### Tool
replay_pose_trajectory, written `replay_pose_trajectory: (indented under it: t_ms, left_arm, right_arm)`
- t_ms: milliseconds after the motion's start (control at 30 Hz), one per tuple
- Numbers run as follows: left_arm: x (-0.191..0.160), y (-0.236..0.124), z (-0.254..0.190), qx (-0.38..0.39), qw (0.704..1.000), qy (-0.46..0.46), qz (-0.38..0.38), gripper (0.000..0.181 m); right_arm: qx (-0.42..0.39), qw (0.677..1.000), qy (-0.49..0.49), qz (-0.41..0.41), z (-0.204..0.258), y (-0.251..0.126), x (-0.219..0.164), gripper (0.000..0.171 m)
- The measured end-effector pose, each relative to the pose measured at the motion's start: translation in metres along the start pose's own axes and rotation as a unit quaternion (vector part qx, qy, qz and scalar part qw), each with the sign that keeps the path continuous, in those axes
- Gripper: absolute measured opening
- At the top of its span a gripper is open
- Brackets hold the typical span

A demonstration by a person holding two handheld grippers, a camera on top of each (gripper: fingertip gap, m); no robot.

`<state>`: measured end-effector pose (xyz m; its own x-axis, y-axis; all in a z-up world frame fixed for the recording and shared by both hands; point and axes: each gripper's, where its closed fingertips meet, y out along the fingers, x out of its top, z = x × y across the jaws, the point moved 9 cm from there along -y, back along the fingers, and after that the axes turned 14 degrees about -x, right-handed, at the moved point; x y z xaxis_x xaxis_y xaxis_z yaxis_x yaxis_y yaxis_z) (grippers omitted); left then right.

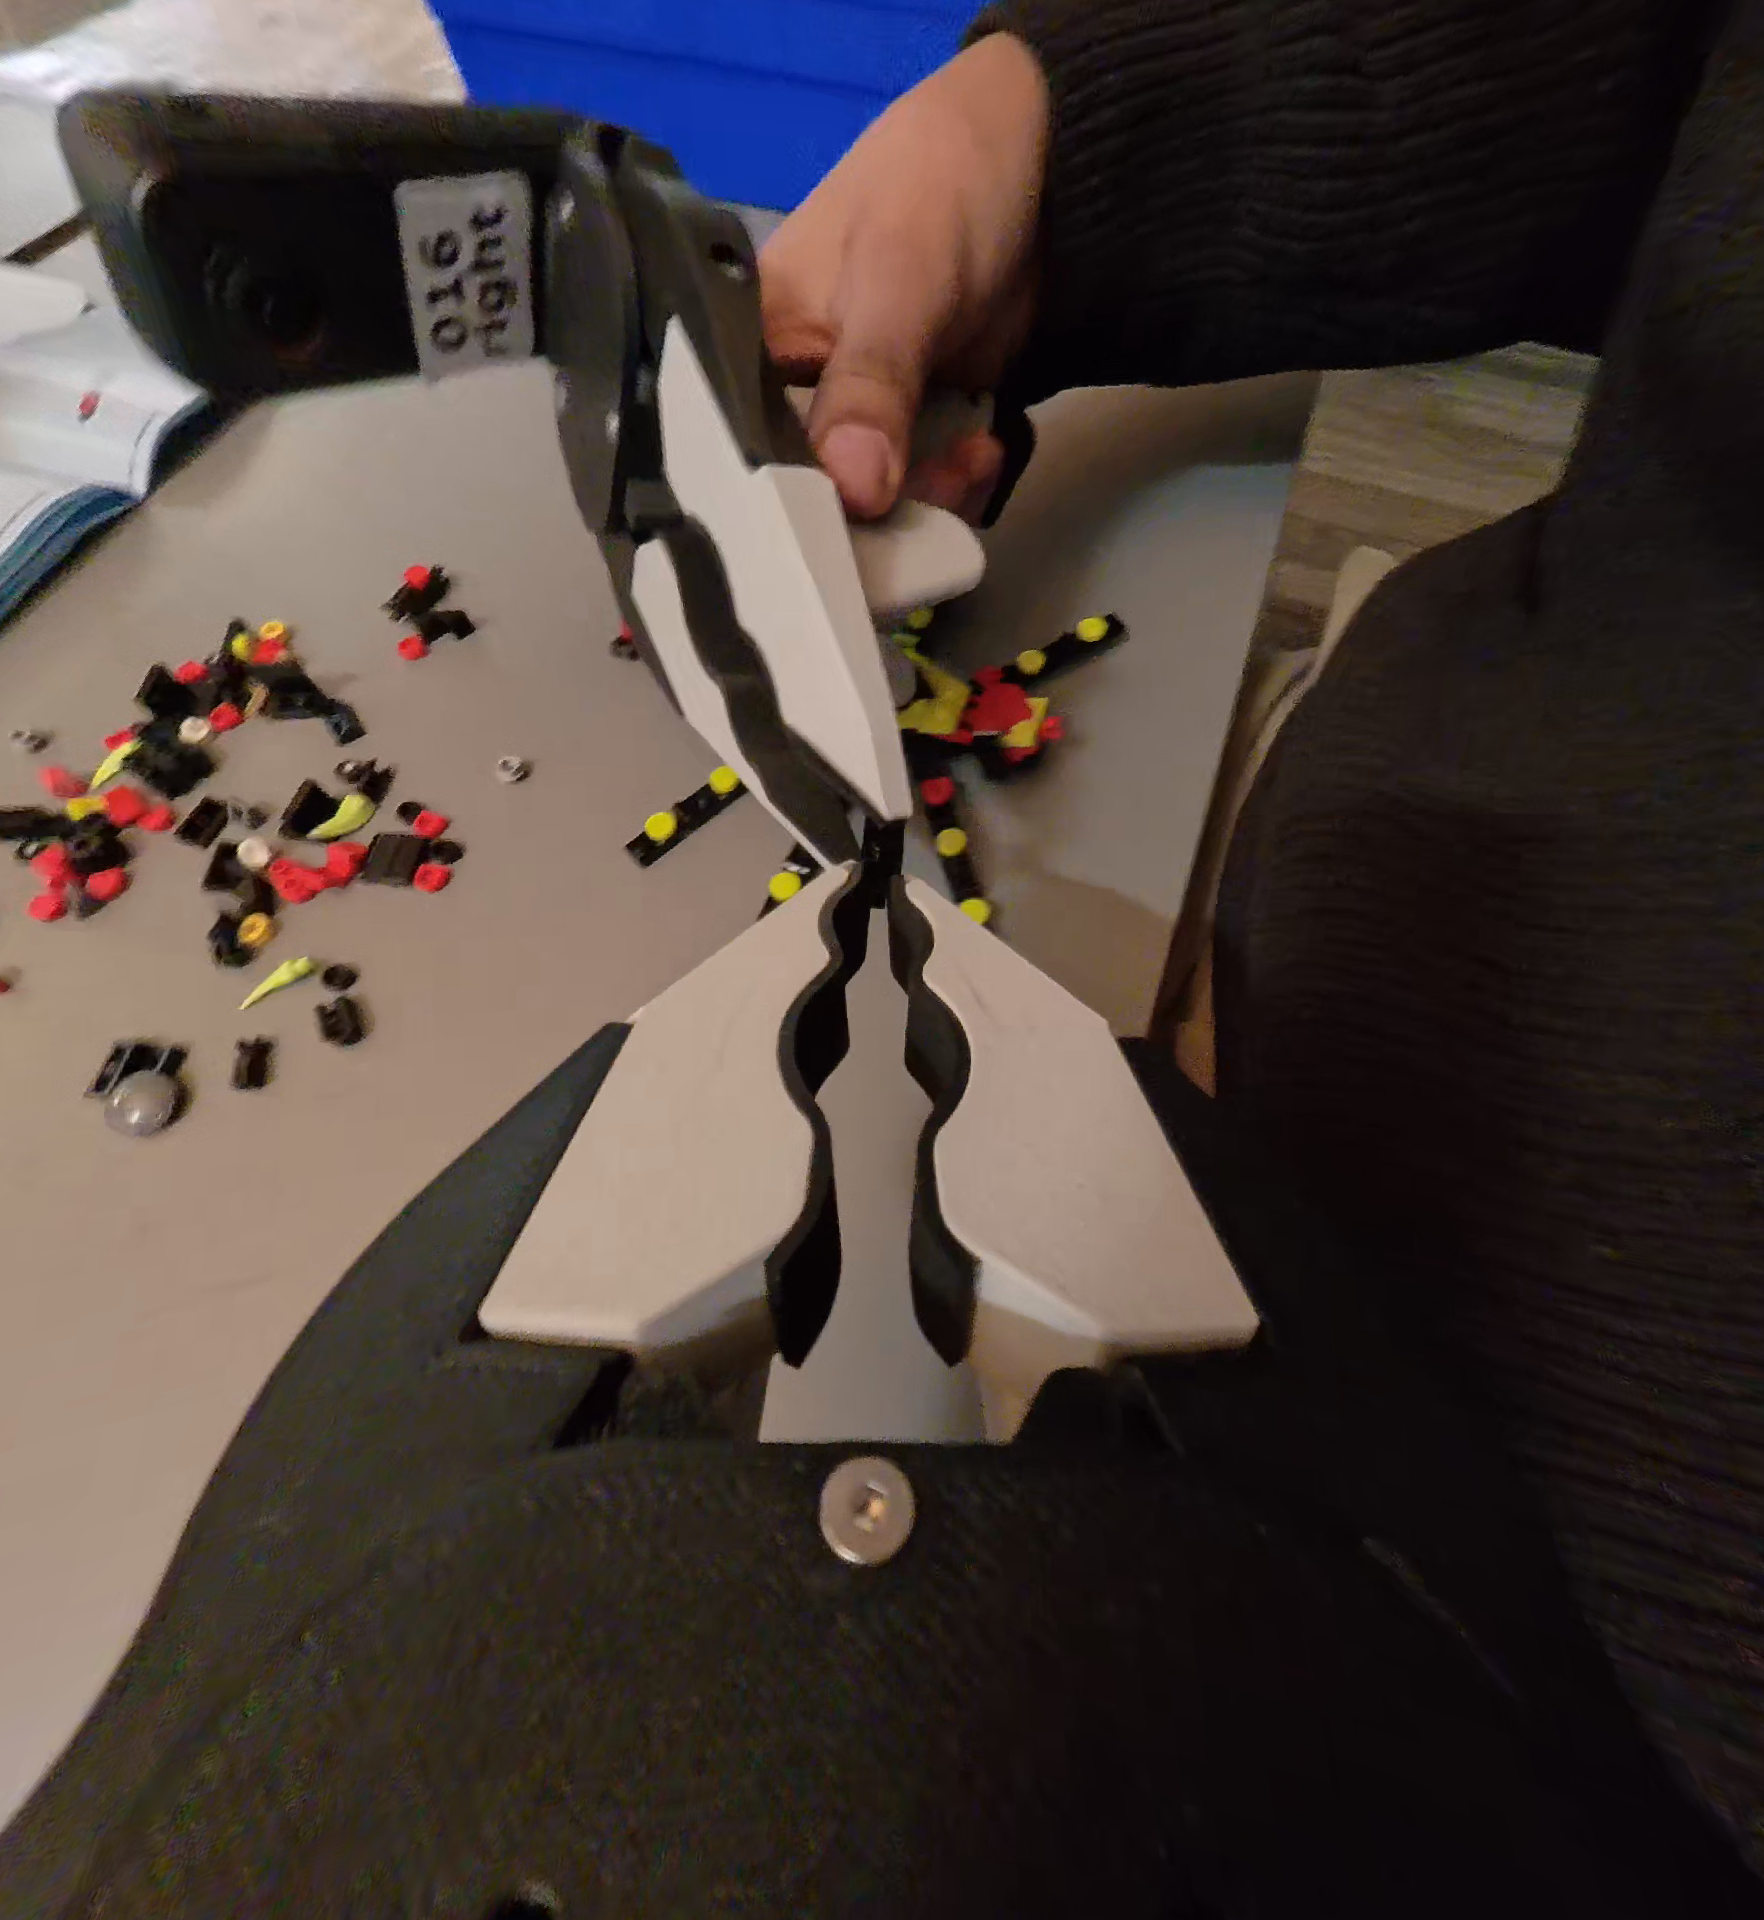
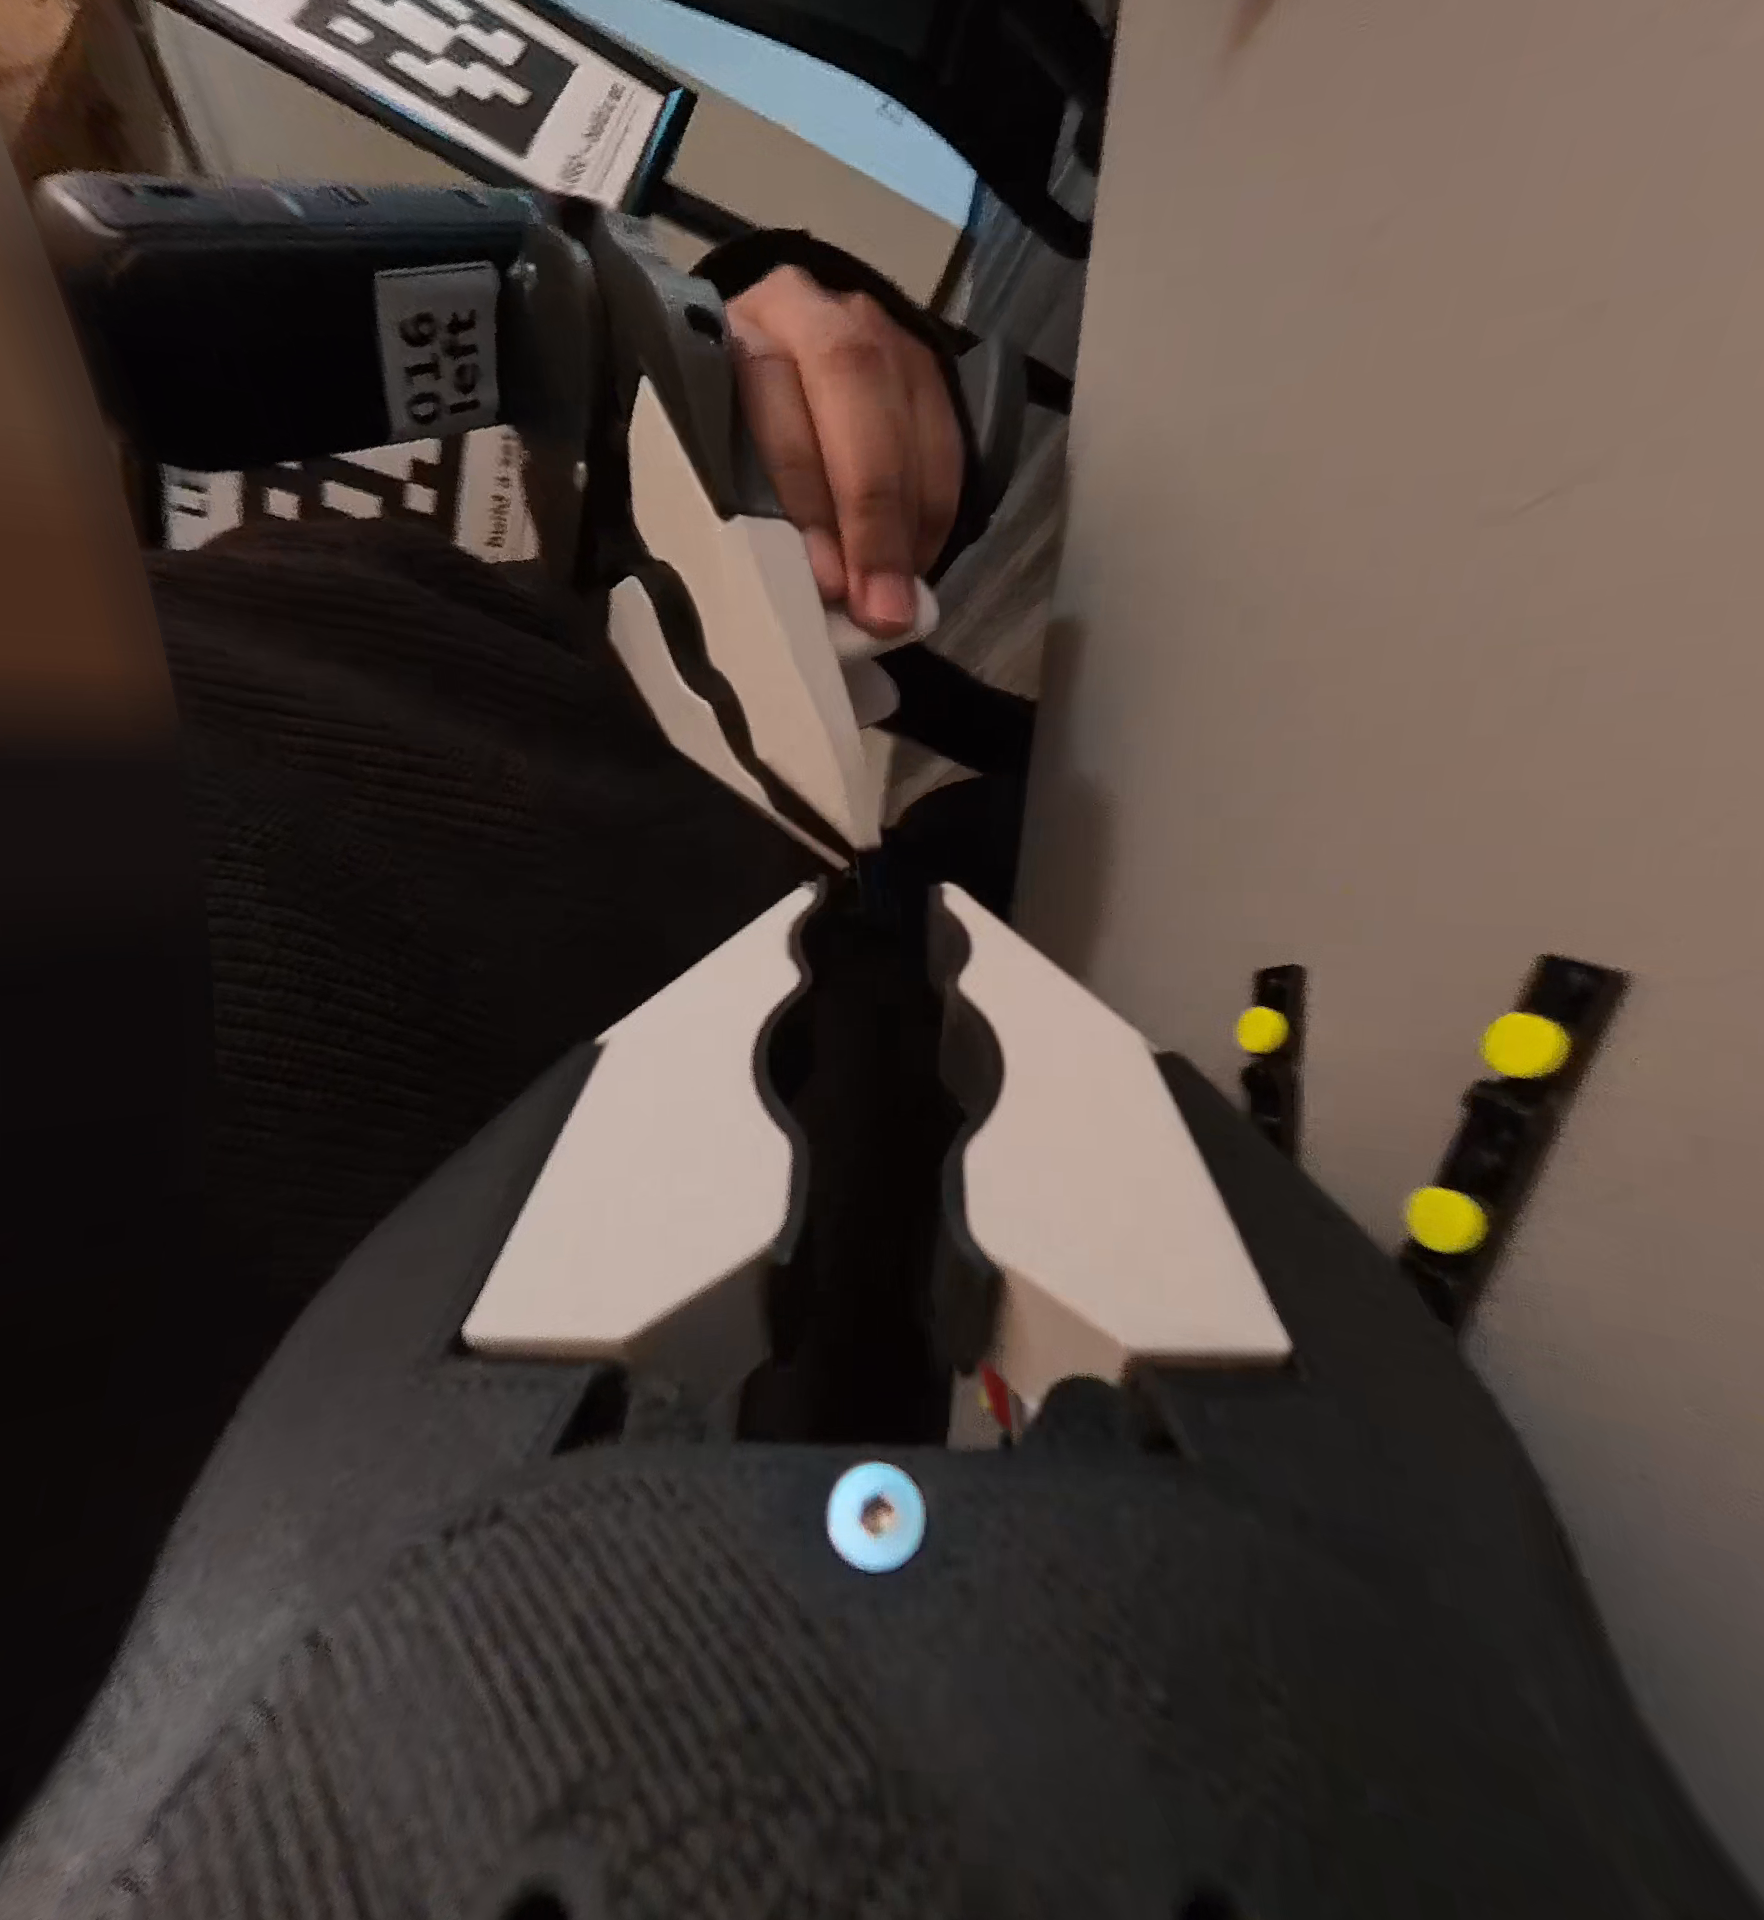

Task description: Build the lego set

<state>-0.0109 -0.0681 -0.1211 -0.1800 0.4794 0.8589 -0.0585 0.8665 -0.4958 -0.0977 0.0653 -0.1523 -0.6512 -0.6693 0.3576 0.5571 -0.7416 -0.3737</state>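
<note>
In the left wrist view my left gripper [image 1: 876, 885] is shut on a small black lego piece [image 1: 880, 857], held above the grey table [image 1: 234, 1299]. My right gripper [image 1: 873, 831] comes down from the upper left and meets it tip to tip, shut on the same small black bit. In the right wrist view my right gripper [image 2: 880, 894] has its jaws narrowly apart around something dark, hard to make out against a black sleeve. The left gripper [image 2: 857, 857] touches its tips. A partial build [image 1: 992, 717] of black strips with yellow studs and a red and yellow middle lies behind them.
Loose red, black and yellow pieces [image 1: 234, 810] are scattered at the left, with a grey dome [image 1: 140, 1101] nearer. An open instruction booklet [image 1: 26, 468] lies at the far left. A person's black-sleeved arm [image 1: 1480, 935] fills the right. Two studded black strips [image 2: 1512, 1122] lie at the right. My left and right fingertips are right by each other.
</note>
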Motion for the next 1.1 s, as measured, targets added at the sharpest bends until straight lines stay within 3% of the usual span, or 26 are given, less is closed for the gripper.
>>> replay_pose_trajectory:
  t_ms: [133,267,433,1100]
  left_arm:
    - [-0.005,0.001,0.017,0.041,0.997,-0.064,0.027,0.001]
    - [-0.016,0.011,0.031,0.053,0.987,-0.124,0.088,0.001]
    - [-0.024,0.02,0.036,0.051,0.978,-0.151,0.138,0.001]
    - [-0.03,0.025,0.038,0.032,0.972,-0.168,0.161,0.001]
  right_arm:
    - [-0.151,0.977,-0.149,-0.024,-0.001,-0.009,0.009,0.021]
    - [-0.304,0.888,-0.343,-0.018,0.01,-0.002,0.008,0.023]
    - [-0.378,0.813,-0.443,0.026,0.011,0.022,0.003,0.014]
    - [-0.354,0.811,-0.456,0.09,0.003,0.038,0.008,0.006]
